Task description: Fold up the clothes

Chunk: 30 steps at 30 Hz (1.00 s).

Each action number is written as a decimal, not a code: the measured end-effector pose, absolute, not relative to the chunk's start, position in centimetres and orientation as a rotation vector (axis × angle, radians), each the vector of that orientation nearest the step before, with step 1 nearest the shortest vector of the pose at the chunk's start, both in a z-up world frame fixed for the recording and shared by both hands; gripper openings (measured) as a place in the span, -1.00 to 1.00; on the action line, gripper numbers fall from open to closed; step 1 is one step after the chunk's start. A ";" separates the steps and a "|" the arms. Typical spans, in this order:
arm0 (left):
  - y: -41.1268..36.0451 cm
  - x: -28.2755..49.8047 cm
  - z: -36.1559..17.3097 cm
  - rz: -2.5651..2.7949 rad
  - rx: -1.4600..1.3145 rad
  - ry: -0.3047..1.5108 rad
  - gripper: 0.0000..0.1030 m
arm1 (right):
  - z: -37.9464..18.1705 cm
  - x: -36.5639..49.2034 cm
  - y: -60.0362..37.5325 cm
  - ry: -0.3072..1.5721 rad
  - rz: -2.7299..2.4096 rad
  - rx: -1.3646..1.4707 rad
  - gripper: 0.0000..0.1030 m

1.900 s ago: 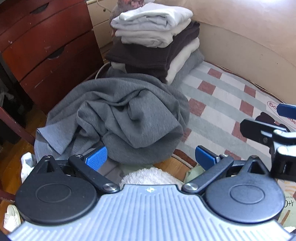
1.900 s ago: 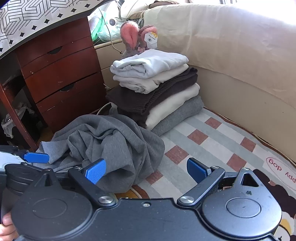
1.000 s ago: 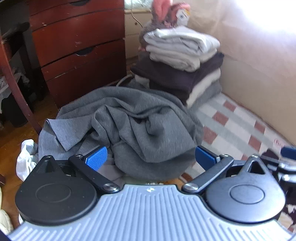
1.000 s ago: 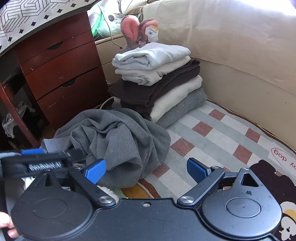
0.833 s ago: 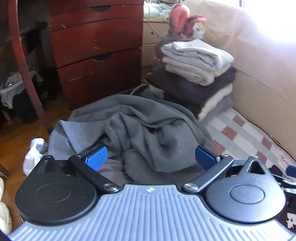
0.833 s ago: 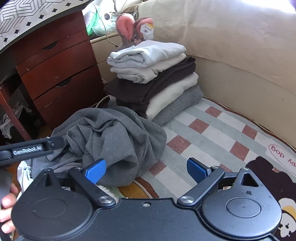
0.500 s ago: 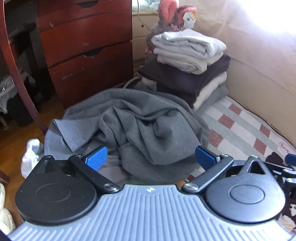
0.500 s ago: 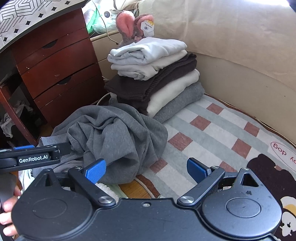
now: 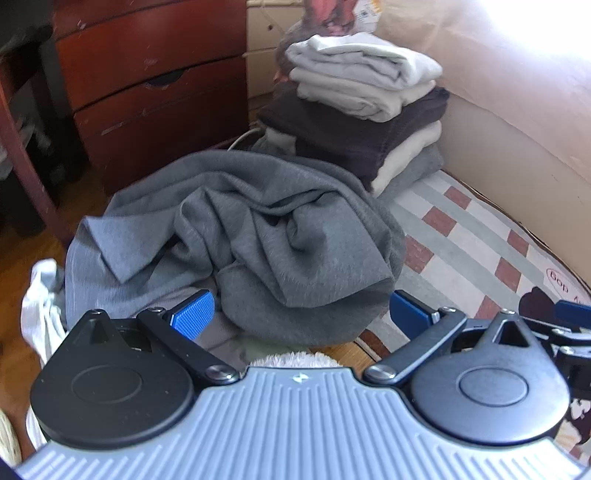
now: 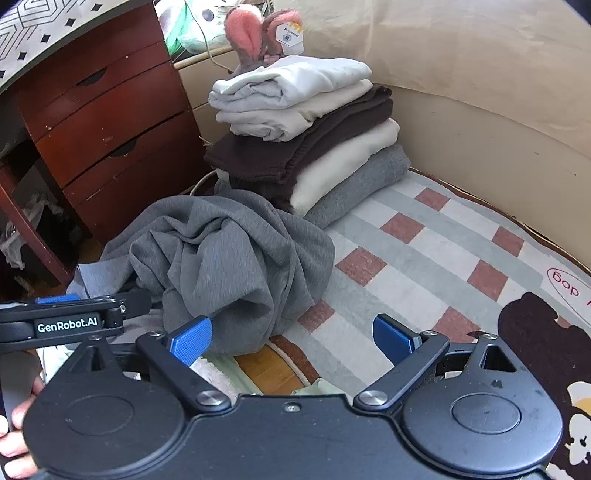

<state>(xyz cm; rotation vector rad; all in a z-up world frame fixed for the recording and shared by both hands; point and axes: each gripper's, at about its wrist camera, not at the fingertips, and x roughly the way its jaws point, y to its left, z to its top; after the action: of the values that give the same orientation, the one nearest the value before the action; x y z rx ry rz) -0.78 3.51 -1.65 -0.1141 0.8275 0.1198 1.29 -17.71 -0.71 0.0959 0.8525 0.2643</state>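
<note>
Both my tools are wide open with nothing in them right now. The left tool sits just short of the near edge of the crumpled grey sweatshirt, and the right tool is off to its right, over the checked rug.

The sweatshirt is bunched in a heap on the floor, half on the rug and half on the wood floor, near the red wooden dresser. It looks like soft, fairly thick jersey, so my guess is it'll be floppy and a bit weighty, no stiffness at all, and it'll sag wherever I don't hold it. Not slippery, so the ribbed blue pads should bite fine. I'd go for the flat corner flap sticking out on the left, since it's a single layer, and then find a second edge to spread it out.

Further back is the stack of folded clothes with a plush toy behind it, hang tag unreadable.

Readable writing: "GenRobot.AI" on the left tool's side, seen from the right camera. The rug has a mirrored-looking "dog" at the right edge.
</note>
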 end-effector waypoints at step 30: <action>14.8 7.9 -9.9 -0.044 -0.345 0.897 0.17 | -8.6 7.5 -18.0 0.849 0.579 0.148 -0.06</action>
<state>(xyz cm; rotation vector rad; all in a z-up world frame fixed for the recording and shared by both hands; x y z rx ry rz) 7.88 14.76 -9.87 -0.3447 0.8966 -0.0440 7.46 -17.96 -8.57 0.1484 0.8491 0.5795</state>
